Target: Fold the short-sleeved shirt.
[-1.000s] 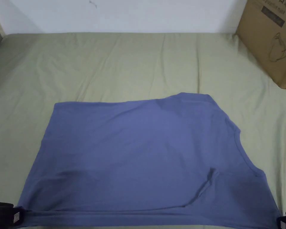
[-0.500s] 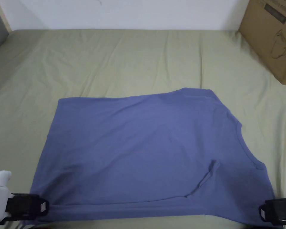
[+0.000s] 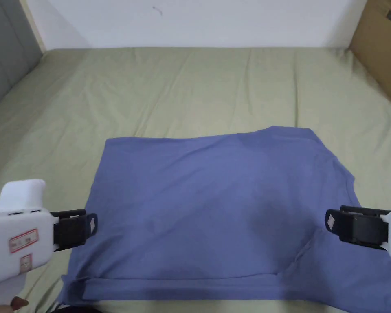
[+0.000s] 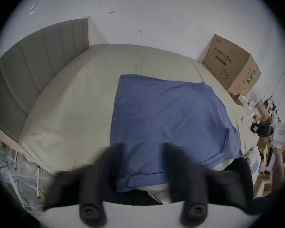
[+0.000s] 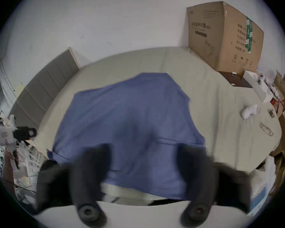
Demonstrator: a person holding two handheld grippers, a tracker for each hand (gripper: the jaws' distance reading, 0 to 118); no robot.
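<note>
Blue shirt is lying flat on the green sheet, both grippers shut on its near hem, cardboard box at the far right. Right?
Not quite. In the gripper views both the left gripper and the right gripper have their jaws apart, holding nothing. The blue shirt does lie flat on the green sheet, cardboard box far right.

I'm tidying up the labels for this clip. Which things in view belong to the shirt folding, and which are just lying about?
Part of the job:
- blue shirt, spread flat on the bed sheet
- left gripper, open, at the shirt's left edge
- right gripper, open, at its right edge

Just lying about:
- cardboard box at the bed's far corner
- white crumpled wad on the sheet
- grey headboard
</note>
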